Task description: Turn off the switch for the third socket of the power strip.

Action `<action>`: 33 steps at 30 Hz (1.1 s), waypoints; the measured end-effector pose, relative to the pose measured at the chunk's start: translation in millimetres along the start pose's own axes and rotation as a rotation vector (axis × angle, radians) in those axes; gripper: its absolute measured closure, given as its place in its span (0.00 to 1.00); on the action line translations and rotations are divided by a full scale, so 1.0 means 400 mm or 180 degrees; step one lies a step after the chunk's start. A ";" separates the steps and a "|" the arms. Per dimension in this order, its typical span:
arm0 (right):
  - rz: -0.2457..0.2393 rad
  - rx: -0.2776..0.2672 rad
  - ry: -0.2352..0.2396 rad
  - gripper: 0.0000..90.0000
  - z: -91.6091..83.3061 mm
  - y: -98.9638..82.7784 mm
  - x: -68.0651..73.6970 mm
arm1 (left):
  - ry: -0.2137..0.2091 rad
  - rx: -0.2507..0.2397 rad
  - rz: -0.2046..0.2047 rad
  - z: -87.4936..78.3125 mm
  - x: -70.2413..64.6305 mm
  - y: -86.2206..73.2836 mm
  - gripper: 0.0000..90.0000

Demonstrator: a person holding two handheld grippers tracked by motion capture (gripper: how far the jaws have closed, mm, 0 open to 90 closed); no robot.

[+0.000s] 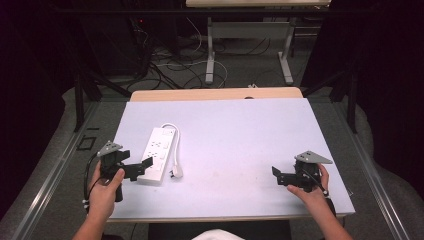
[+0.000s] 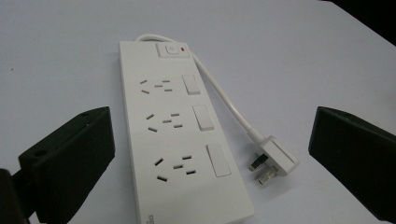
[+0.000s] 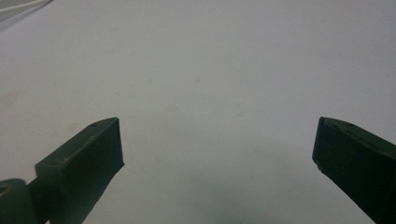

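A white power strip with three sockets and rocker switches lies on the white table top at the left. Its short white cable loops round the far end and runs down its right side to a white plug lying pins up beside it. My left gripper is open, its jaws spread wide over the strip's near end, touching nothing. My right gripper is open at the right of the table, over bare surface, with nothing between its jaws.
The white table top sits on a wooden desk whose edge shows at the back. Beyond it are the legs of another desk and loose cables on the floor. Black frame bars stand at both sides.
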State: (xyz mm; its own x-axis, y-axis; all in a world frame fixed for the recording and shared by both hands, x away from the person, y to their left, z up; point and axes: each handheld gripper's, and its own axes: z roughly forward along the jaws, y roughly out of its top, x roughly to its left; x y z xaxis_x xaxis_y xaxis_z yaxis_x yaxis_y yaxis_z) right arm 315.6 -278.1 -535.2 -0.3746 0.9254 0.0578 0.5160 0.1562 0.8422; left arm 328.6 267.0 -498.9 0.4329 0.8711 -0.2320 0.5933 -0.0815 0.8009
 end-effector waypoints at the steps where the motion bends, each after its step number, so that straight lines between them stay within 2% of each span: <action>1: 0.0001 0.0003 0.0004 0.01 0.000 0.000 0.000 | 0.0021 -0.0014 0.0008 0.001 -0.001 -0.006 0.00; 3: 0.0000 0.0003 0.0001 0.01 0.000 0.000 0.000 | 0.0035 0.0008 0.0065 0.001 0.000 -0.012 0.00; 6: -0.0028 -0.0007 0.0007 0.01 0.001 0.000 -0.001 | 0.0047 -0.0007 0.0081 0.000 0.002 -0.023 0.00; 7: 0.0003 0.0005 0.0004 0.01 0.000 0.000 0.001 | 0.0063 -0.0020 0.0068 0.001 0.003 -0.027 0.00; 22: -0.0021 0.0004 0.0000 0.01 0.001 -0.001 0.000 | 0.0085 -0.0051 0.0011 0.014 0.019 -0.072 0.00; 33: -0.0025 0.0007 0.0009 0.02 0.002 -0.001 0.001 | 0.0104 -0.0020 0.0064 0.023 0.015 -0.094 0.00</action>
State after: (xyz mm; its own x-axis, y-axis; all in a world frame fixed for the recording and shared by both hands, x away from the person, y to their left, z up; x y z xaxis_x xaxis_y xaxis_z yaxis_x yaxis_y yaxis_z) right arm 315.7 -277.5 -535.9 -0.3808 0.9232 0.0529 0.5148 0.1642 0.8414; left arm 315.3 270.6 -535.5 0.4221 0.8847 -0.1978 0.5804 -0.0961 0.8087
